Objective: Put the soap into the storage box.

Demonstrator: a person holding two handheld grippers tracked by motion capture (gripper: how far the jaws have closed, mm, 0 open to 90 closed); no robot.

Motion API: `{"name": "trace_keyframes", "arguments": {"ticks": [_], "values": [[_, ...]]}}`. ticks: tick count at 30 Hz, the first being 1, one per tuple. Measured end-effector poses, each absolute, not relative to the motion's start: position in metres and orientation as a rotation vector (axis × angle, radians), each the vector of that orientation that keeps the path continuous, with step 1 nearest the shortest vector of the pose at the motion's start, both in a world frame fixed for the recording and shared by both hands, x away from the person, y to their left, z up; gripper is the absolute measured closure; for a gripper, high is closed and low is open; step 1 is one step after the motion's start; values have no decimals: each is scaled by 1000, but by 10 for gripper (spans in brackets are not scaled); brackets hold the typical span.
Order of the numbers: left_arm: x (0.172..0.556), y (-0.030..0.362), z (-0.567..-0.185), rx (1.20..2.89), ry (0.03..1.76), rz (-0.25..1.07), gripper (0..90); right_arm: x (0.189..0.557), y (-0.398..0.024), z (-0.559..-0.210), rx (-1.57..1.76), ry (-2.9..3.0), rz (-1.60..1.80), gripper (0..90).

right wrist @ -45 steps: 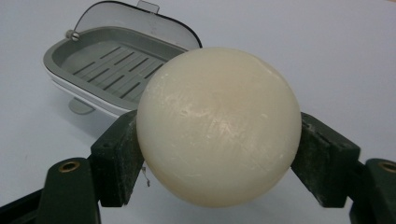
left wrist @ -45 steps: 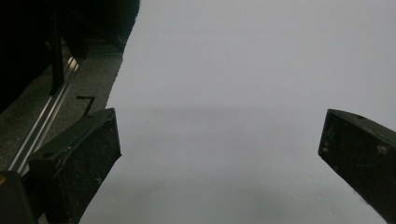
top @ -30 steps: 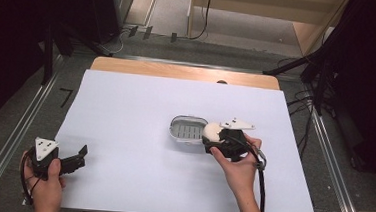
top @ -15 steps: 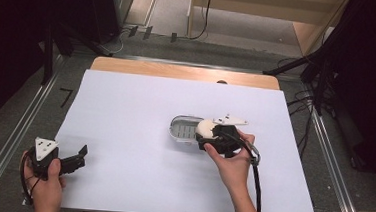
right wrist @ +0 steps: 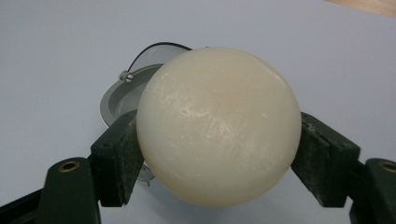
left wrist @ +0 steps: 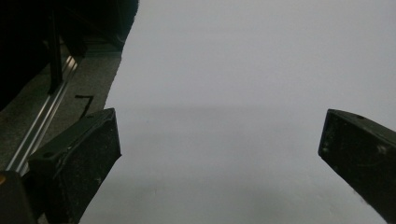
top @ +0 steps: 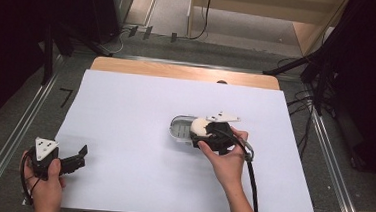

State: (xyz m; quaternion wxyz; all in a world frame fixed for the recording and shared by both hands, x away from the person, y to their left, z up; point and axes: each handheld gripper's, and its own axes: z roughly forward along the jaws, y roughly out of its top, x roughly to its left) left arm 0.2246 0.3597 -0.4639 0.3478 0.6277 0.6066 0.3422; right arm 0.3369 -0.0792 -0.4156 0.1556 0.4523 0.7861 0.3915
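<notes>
A cream oval soap bar (right wrist: 218, 126) sits clamped between the black jaws of my right gripper (right wrist: 219, 154), and both pads press on its sides. In the high view that right gripper (top: 201, 132) holds the soap bar (top: 199, 125) over the right end of a small grey oval dish (top: 179, 130) with a ribbed bottom. The grey dish (right wrist: 122, 97) peeks out behind the soap. My left gripper (top: 74, 159) rests near the table's front left corner, far from the dish. Its jaws stand wide apart in the left gripper view (left wrist: 219, 158), with only white table between them.
The white table top (top: 141, 102) has a wooden strip (top: 183, 71) along its far edge. Metal rails (top: 22, 124) run along both sides. A black cable (top: 251, 175) trails from the right gripper toward the front edge.
My right gripper has carried the soap leftward, from beside the dish's right end to over it. The left gripper has stayed put.
</notes>
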Motion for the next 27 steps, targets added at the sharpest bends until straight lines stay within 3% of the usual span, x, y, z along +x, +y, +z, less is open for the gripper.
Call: {"name": "trace_keyframes", "arguments": {"ticks": [27], "values": [[225,360,-464,1634,1579,879,0,349,-55,-427,1325,2298,1121,250]]}}
